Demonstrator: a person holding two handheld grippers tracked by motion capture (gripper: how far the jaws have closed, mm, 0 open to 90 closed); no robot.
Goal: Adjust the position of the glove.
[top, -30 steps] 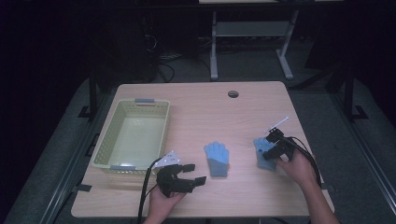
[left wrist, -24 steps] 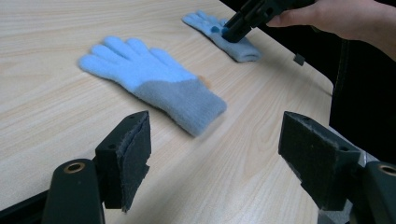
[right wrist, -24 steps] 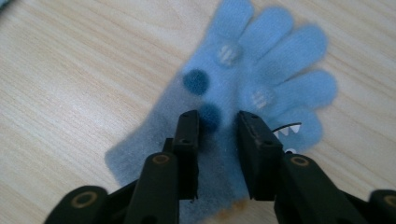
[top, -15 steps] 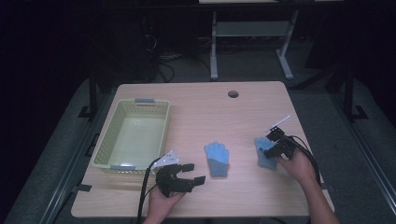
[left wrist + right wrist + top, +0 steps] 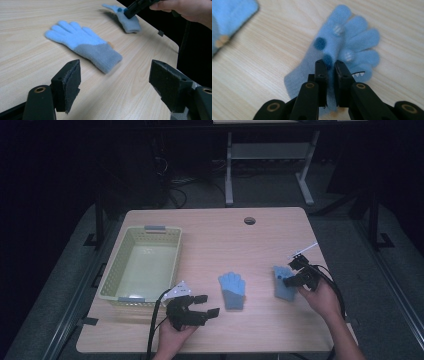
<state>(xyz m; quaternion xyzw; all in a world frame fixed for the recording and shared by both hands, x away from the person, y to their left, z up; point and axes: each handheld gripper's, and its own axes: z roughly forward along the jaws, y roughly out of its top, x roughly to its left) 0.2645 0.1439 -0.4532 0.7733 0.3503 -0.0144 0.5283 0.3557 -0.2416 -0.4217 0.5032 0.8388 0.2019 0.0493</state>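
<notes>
- A light wooden table (image 5: 220, 235) with a pale grain and a small dark round hole (image 5: 249, 220) near its far edge is seen from above; its top is bare apart from three things.
- A pale yellow-green plastic basket with latticed walls (image 5: 141, 263) is set on the table's left part and is seen to be empty.
- A light blue knitted glove with a grey cuff (image 5: 232, 289) is laid flat near the table's middle, fingers pointing away from the person.
- A second blue knitted glove, patterned with dark blue dots and a small toothed mouth (image 5: 342, 50), is found at the right, well apart from the first.
- A raised fold of this patterned glove is pinched by the right gripper (image 5: 330, 72), its jaws pressed nearly together.
- The left gripper (image 5: 113, 85) is held just above the near edge with jaws spread wide and nothing between them.
- Grey carpet, a white-framed stand (image 5: 270, 165) and loose cables (image 5: 175, 185) are made out in the dark room behind.
</notes>
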